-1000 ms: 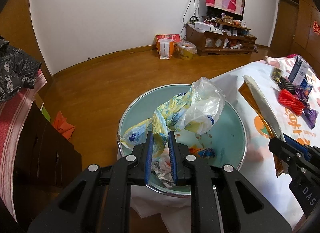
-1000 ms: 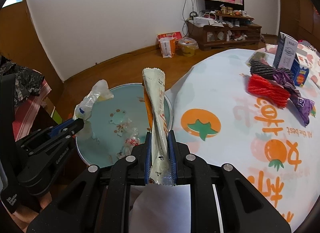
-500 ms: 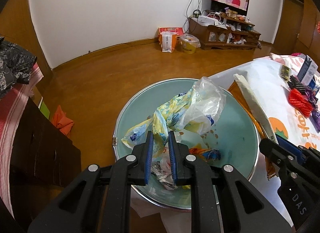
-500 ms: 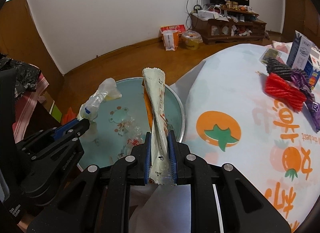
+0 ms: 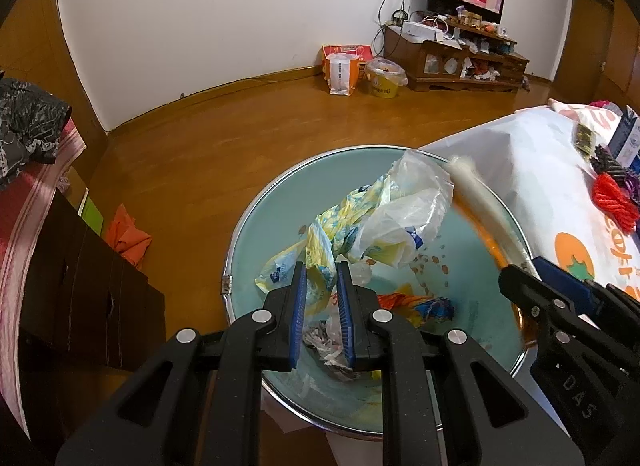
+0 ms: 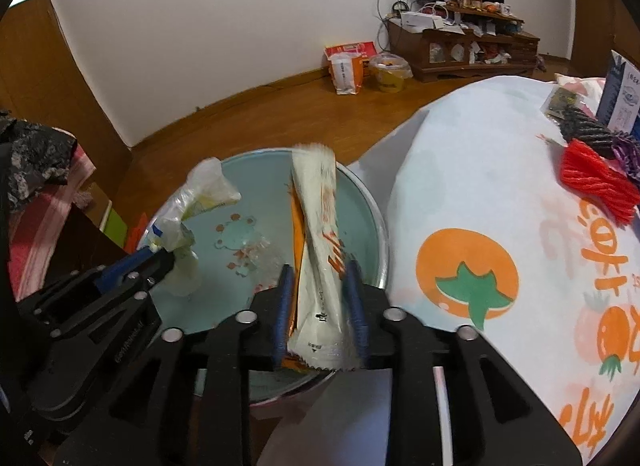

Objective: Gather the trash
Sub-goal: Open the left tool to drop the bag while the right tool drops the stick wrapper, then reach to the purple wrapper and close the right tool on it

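Observation:
A pale green trash bin (image 5: 256,217) stands on the floor beside the table, also in the right wrist view (image 6: 360,201). My left gripper (image 5: 322,286) is over it, jaws a little apart, with a crumpled plastic bag (image 5: 384,209) still between them. My right gripper (image 6: 320,298) is over the bin's right rim, jaws parted, and a long white and orange snack wrapper (image 6: 320,234) stands loose between them. The wrapper (image 5: 476,193) shows blurred in the left wrist view. Several scraps (image 5: 416,302) lie in the bin.
A table with a tomato-print cloth (image 6: 500,193) is at the right, holding red (image 6: 596,181) and black (image 6: 584,129) twisted wrappers and a blue carton (image 6: 624,93). A dark cabinet (image 5: 80,282) stands left of the bin. A TV stand (image 5: 452,61) and bags are by the far wall.
Both grippers have moved further over the bin. The jaws of both have opened; the right ones are wider, and the snack wrapper now sits loose and blurred between them.

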Motion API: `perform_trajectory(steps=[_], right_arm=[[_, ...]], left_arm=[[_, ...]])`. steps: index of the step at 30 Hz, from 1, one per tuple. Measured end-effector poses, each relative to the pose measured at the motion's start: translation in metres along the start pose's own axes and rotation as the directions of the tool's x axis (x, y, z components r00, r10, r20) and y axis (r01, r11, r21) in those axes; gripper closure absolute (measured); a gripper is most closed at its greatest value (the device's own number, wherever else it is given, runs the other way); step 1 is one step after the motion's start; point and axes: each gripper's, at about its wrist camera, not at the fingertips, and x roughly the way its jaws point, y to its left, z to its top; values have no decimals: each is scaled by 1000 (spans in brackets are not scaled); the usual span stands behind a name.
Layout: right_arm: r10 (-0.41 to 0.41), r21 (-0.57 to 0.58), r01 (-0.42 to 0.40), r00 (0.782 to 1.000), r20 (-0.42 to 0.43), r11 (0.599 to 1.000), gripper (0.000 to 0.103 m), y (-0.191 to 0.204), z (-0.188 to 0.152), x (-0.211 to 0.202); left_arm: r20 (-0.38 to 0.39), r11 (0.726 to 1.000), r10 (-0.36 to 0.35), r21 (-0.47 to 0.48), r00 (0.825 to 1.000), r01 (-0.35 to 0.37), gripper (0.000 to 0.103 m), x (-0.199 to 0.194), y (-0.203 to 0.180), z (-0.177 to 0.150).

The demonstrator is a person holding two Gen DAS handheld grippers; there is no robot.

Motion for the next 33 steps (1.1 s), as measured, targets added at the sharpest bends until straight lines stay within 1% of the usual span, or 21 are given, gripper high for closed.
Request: perform_trajectory(steps=[5,7,11,13,14,16,20,22,26,30,32,33], right_arm=[[4,13,-4,1000,24,1000,70,-6,3,-10],[4,29,-5,999,42,1000,70,-10,2,-19],[-8,52,3,996,88,999,70,-18,2,-38],[-12,61,6,994,109,998,70,-21,1,-47],[-10,60,3,993,116,998,70,-22,0,-51],[-6,64,-2,992,125,998,70,-24,-2,-56],[-1,91,-12,991,137,996,69,-30,-9,-67],[-7,95,-7,990,143,995,69,-33,-12,-73],[-26,117,8,988,153,993,68,-42,-18,-83],[-49,144,25,985,163,989,62,-54,-23,-94],[-60,152,34,984,171,988,58,-59,-25,-100],[-65,156,38,983,174,987,56,-62,-27,-102]], left_arm=[[-4,1000,17,-2,1000,-17,85,0,2,-1],[-1,1000,20,-2,1000,-20,75,-2,2,-1],[12,1000,28,0,1000,-28,65,-8,2,-2],[20,1000,32,-1,999,-32,58,-12,1,-3],[23,999,33,2,999,-33,56,-14,0,-3],[31,999,33,6,999,-33,47,-20,-2,-4],[41,999,42,13,998,-42,44,-30,-4,-7],[47,999,50,14,998,-51,38,-35,-5,-8],[60,998,57,23,997,-58,37,-45,-11,-11],[82,998,52,41,995,-55,34,-58,-20,-14],[93,997,47,54,995,-52,30,-64,-26,-16],[101,997,47,59,994,-53,26,-68,-29,-16]])
